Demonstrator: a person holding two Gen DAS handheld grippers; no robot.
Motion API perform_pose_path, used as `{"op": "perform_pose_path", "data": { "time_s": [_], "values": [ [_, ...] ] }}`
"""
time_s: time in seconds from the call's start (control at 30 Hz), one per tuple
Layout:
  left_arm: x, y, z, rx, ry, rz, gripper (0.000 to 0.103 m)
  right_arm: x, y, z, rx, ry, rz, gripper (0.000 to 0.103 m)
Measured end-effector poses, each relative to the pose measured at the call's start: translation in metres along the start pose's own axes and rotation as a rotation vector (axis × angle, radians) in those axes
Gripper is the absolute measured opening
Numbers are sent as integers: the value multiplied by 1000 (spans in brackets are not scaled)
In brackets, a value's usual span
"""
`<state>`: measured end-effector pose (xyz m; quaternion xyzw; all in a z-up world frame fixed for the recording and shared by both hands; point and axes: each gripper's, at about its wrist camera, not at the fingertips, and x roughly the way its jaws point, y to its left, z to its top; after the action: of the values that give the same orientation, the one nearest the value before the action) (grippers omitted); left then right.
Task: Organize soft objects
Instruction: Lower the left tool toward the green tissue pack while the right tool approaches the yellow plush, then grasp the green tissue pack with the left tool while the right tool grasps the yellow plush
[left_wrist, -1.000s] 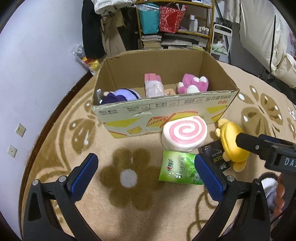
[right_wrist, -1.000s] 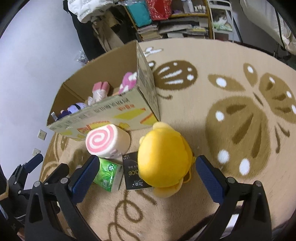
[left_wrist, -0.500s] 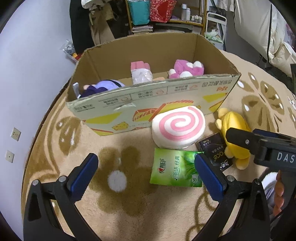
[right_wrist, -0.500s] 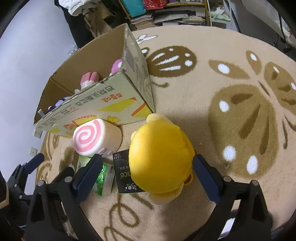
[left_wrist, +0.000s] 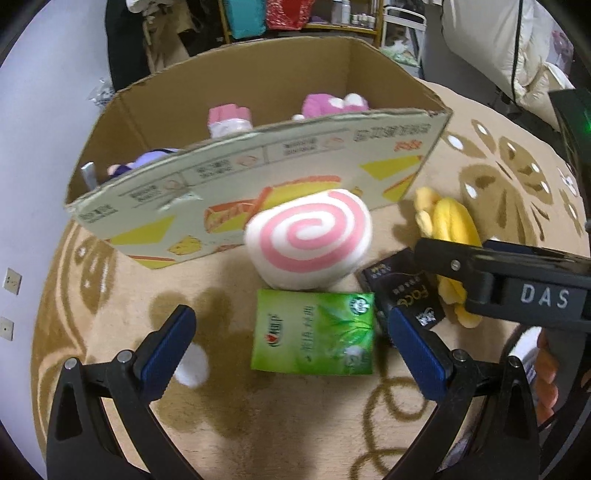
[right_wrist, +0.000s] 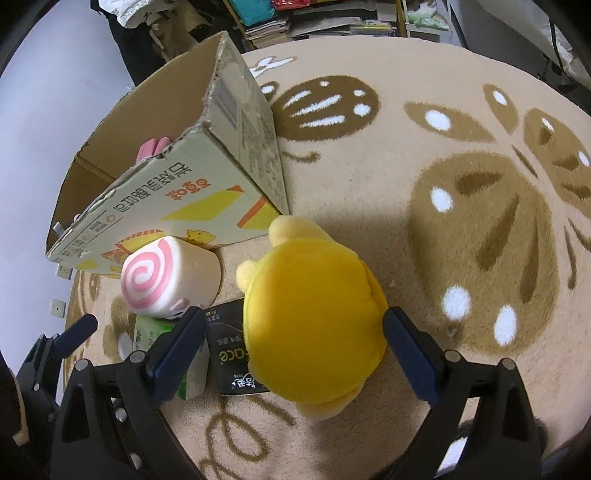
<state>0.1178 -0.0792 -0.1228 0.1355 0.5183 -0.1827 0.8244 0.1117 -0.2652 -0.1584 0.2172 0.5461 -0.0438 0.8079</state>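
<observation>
Beside the cardboard box (right_wrist: 207, 192), the right gripper (right_wrist: 295, 354) has dropped closer, its spread jaws now flanking the yellow plush (right_wrist: 314, 321); the left gripper (left_wrist: 291, 347), also spread, nears the green pack (left_wrist: 314, 332), so both grasps look imminent.

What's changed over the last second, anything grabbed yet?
Nothing grabbed. The right gripper has come down and now straddles the yellow plush, jaws open. The left gripper has moved in toward the green packet, also open. The swirl cushion, black packet and cardboard box have stayed put.
</observation>
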Motion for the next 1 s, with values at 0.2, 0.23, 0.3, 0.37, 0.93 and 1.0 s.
{"op": "perform_pose_path", "data": {
  "time_s": [0.2, 0.23, 0.3, 0.37, 0.93, 1.0],
  "values": [
    [9, -4, 0, -6, 31, -32, 103, 2, -2, 1, 13, 6, -1, 101],
    [11, -4, 0, -4, 36, -27, 103, 2, -2, 1, 13, 6, -1, 101],
    [13, -3, 0, -5, 43, -33, 103, 2, -2, 1, 14, 5, 1, 101],
    [14, -2, 0, -9, 46, -33, 103, 2, -2, 2, 16, 5, 1, 101],
    [30, 0, -7, -15, 89, 0, 103, 2, -9, 2, 48, 16, 15, 96],
    [31, 2, -8, -18, 94, 0, 103, 3, -9, 2, 51, 18, 13, 96]
  ]
}}
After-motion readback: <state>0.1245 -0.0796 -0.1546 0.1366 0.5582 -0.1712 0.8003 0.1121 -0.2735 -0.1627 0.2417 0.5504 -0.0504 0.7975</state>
